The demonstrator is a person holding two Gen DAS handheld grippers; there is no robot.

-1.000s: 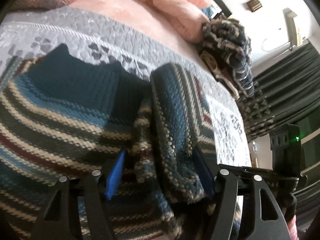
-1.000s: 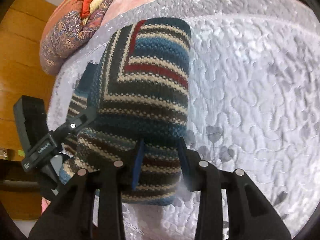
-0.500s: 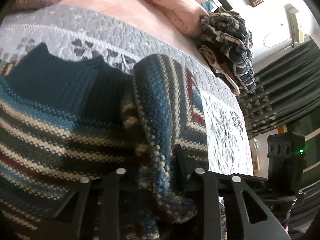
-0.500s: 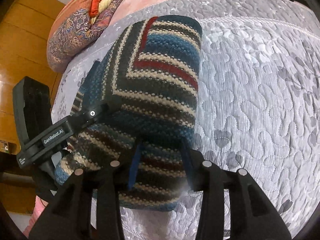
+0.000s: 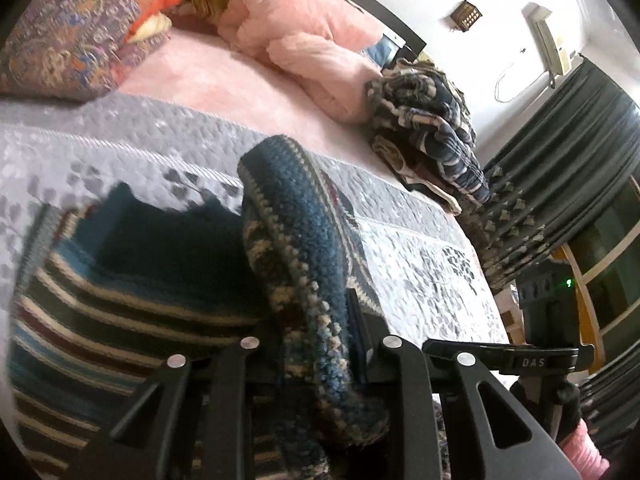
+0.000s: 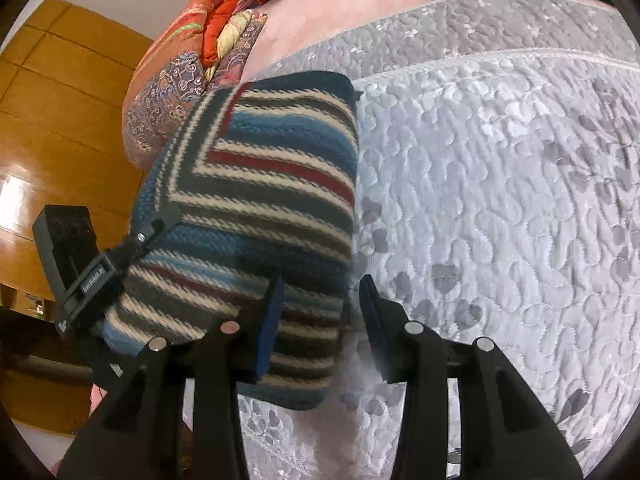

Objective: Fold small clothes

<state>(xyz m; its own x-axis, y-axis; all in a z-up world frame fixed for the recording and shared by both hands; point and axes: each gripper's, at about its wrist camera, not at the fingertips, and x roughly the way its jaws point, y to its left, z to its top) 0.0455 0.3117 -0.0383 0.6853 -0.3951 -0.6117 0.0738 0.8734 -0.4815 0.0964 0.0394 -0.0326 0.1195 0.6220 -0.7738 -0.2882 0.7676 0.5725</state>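
The left gripper point(image 5: 316, 344) is clamped on a thick bunched fold of the striped knit sweater point(image 5: 296, 248), its black fingers pressed in from both sides with hardly any gap showing. The right gripper point(image 6: 320, 312) sits differently: its jaws stand apart, a blue pad point(image 6: 270, 320) lying on the sweater's near right corner and the other finger point(image 6: 372, 312) over the bedspread just beside the edge, so it has nothing pinched.

Only the left wrist view shows the fold standing up as a chunky ridge of blue and cream stitches, with the dark navy ribbed part point(image 5: 168, 248) lying flat to its left. From the right wrist view the sweater point(image 6: 256, 216) reads as a neat folded block (stripes of blue, cream, grey and red meeting on a diagonal), lying on the left part of the bedspread, with the left gripper point(image 6: 116, 260) gripping its left edge.

The bedspread point(image 6: 500, 200) is pale grey, quilted in small puckered scallops with darker leaf shapes. Beyond it lies a smooth pink sheet point(image 5: 224, 76). At the far side are a patterned orange and purple pillow point(image 5: 68, 40), a fluffy pink blanket point(image 5: 312, 40) and a heap of dark checked cloth point(image 5: 432, 132). Dark curtains point(image 5: 560, 168) hang at the right; wooden panelling point(image 6: 60, 120) shows only from the right wrist view.
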